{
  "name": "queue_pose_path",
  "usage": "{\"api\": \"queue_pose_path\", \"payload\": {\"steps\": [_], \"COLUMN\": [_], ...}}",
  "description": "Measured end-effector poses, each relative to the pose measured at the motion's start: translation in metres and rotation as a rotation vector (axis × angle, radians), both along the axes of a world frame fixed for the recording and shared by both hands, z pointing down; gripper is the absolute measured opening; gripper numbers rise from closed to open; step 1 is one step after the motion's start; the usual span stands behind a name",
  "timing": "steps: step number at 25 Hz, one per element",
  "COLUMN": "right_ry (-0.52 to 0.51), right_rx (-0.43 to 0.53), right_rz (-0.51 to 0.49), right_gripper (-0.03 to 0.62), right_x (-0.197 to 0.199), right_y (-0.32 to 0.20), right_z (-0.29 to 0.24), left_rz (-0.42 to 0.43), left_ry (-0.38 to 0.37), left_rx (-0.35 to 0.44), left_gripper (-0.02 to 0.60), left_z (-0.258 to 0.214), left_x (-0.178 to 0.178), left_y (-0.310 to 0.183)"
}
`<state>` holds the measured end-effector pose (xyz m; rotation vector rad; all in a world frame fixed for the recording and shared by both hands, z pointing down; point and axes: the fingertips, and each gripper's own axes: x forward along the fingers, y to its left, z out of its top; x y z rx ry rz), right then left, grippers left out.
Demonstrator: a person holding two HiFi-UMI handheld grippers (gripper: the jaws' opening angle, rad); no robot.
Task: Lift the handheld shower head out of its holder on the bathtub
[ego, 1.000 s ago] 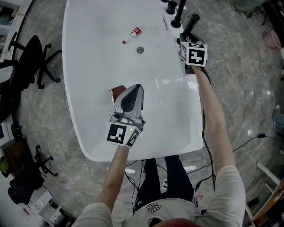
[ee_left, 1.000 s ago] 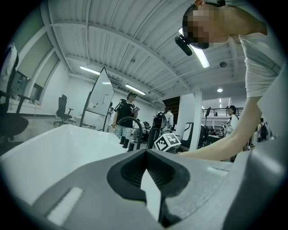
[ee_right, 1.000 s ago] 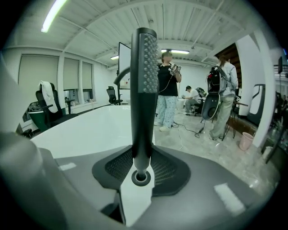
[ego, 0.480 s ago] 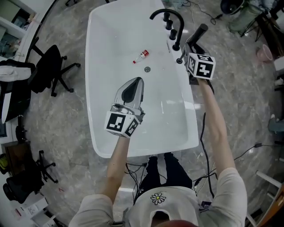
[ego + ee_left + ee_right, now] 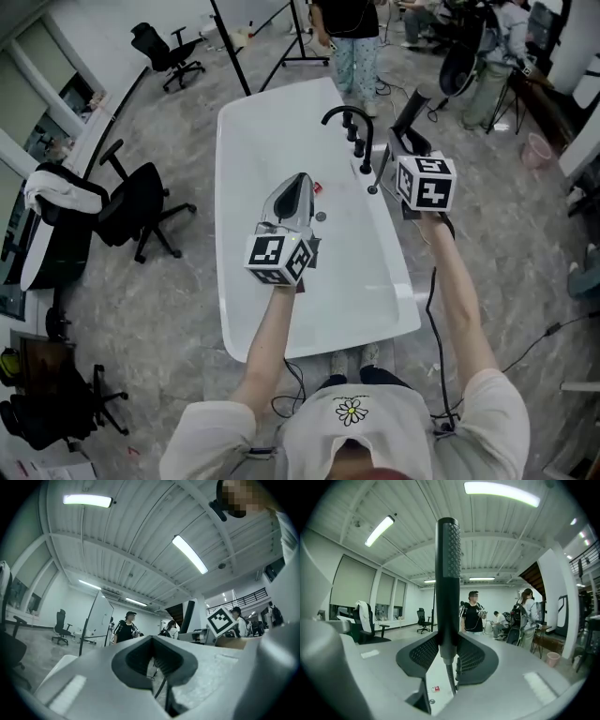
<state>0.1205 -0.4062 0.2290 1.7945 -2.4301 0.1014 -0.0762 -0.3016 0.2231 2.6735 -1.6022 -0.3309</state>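
Note:
My right gripper [image 5: 405, 148] is shut on the black handheld shower head [image 5: 412, 105], which stands upright above the right rim of the white bathtub [image 5: 239, 187]. In the right gripper view the shower head [image 5: 447, 573] rises from between the right gripper's [image 5: 447, 644] dark pads, and its thin hose [image 5: 450, 681] hangs below. A small black fitting [image 5: 372, 190] sits on the rim beside the black faucet [image 5: 345, 116]. My left gripper [image 5: 297, 180] hovers over the tub, shut and holding nothing. In its own view the left gripper [image 5: 153, 641] points out across the room.
A small red-capped bottle [image 5: 317, 187] and a drain [image 5: 321, 217] lie in the tub. Office chairs [image 5: 141, 211] stand on the left. A person [image 5: 354, 37] stands just beyond the tub's far end, with others at the back right. A pink bin [image 5: 536, 148] sits at the right.
My right gripper has risen away from the tub rim with the shower head in it. The left gripper has also come up and forward. The head view has pulled back to show more of the room.

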Motion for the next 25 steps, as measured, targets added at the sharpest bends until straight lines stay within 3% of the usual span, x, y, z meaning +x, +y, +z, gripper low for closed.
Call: {"api": "queue_pose_path", "payload": {"steps": [7,13,25], "right_ry": [-0.011,-0.054,-0.055], "right_rx": [0.154,0.23,0.24], "right_rz": [-0.006,-0.025,-0.06], "right_gripper": [0.141,0.141,0.141], "right_x": [-0.006,-0.034,-0.05], "right_y": [0.104,0.173,0.201], "right_z": [-0.067,-0.09,-0.082], "left_rz": [-0.03,-0.027,-0.047], "left_ry": [-0.001,-0.027,-0.046], "left_rx": [0.066,0.081,0.086], "left_gripper": [0.0,0.0,0.0], "left_z": [-0.062,-0.082,-0.08], "left_x": [0.028,0.031,0.024], "left_y": [0.034,0.072,0.093]}}
